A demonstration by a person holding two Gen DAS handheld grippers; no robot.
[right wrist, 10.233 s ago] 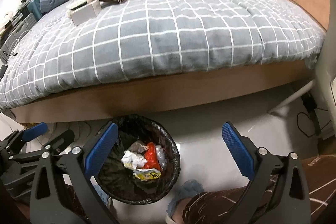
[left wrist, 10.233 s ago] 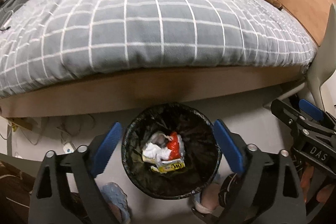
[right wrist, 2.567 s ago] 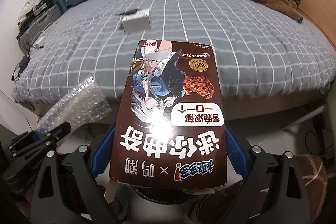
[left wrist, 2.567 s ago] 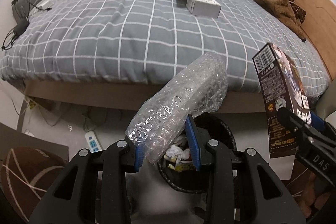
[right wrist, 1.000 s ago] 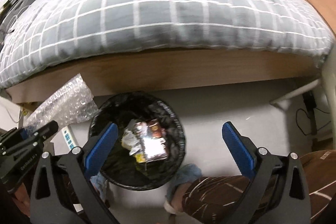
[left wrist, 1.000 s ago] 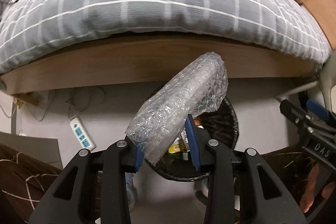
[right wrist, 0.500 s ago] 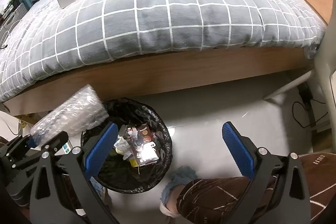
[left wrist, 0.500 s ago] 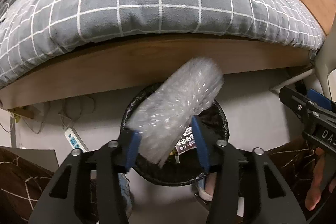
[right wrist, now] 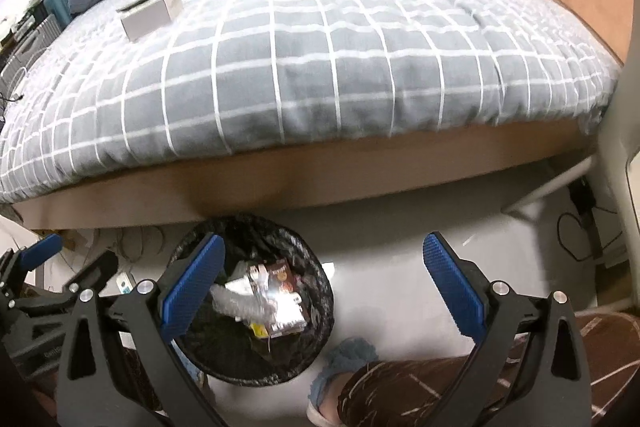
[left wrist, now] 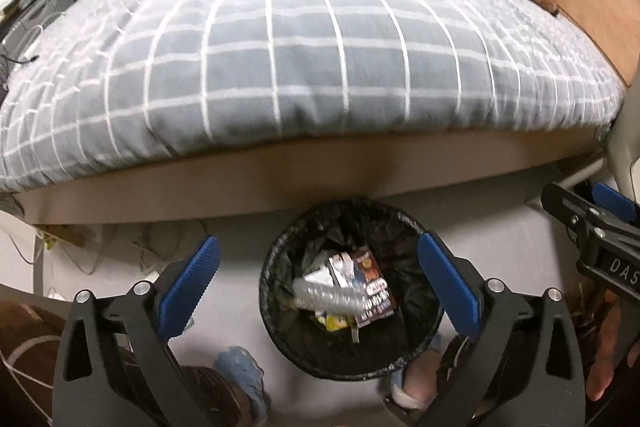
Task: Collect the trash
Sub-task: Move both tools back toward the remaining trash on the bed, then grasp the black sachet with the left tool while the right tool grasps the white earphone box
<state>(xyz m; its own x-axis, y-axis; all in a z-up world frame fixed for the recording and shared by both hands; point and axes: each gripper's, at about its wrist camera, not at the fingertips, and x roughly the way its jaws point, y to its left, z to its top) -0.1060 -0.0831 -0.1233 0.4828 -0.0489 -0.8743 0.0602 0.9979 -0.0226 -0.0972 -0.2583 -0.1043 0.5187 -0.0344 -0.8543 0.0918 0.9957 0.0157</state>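
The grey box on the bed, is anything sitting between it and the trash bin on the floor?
Nothing visible blocks it. The grey box lies on the checked bedspread, with only bare cover up to the bed's edge. The trash bin stands open-topped below that edge. Both grippers are open and empty.

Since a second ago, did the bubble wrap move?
Yes. The bubble wrap dropped from between the left gripper's jaws, which have just been opening, and now lies inside the black bin by the bed frame.
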